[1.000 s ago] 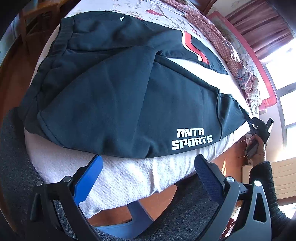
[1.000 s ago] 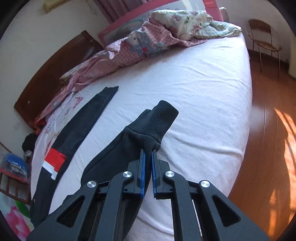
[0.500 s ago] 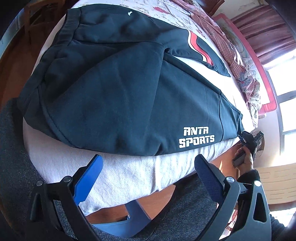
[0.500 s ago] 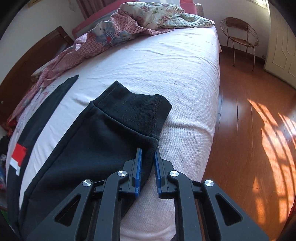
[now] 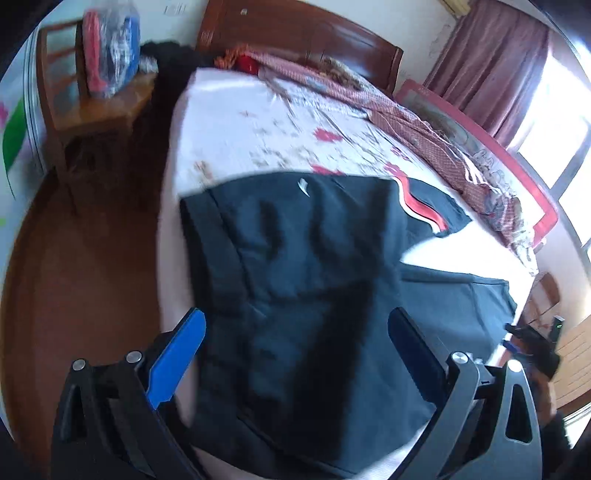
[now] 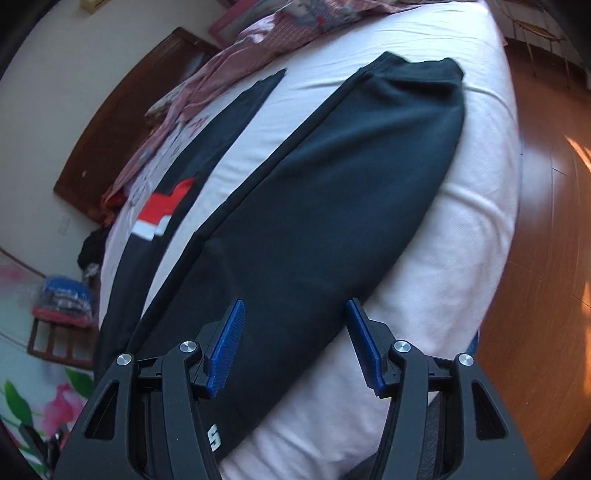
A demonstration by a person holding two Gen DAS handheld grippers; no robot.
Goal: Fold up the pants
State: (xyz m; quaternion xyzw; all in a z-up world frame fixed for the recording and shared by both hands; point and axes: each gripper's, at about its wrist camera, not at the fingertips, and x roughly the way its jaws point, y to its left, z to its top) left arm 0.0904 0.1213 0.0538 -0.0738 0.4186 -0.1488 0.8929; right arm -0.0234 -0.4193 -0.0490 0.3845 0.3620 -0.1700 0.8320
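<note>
The dark pants point(image 5: 306, 280) are spread out flat on the bed point(image 5: 236, 125), filling the middle of my left camera's frame. Waistband point(image 5: 218, 251) runs down the left side of the frame near the mattress edge, and there's a small white logo point(image 5: 303, 184) up top. One leg with a red and white stripe point(image 5: 421, 210) heads off toward the upper right, and the other leg point(image 6: 332, 192) lies across the center of my right camera's frame, its cuff point(image 6: 417, 74) up near the top, resting on the white sheet point(image 6: 461, 229).

My left tool point(image 5: 295, 354) sits at the bottom of its frame with the blue fingers point(image 5: 177, 354) spread wide, nothing between them, hovering over the hip part of the pants. My right tool point(image 6: 295, 343) is also spread apart at the bottom of its frame, holding nothing, with the leg fabric lying under the gap.

Further out: crumpled pink patterned bedding point(image 5: 436, 125) along the upper right, a wooden headboard point(image 5: 295, 33) at the top, a wooden chair point(image 5: 85, 96) with a bag on it in the upper left, reddish curtains point(image 5: 491, 55) in the upper right corner, and wood floor point(image 6: 546, 184) down the right side of the right camera's view. The left view is pretty blurry.
</note>
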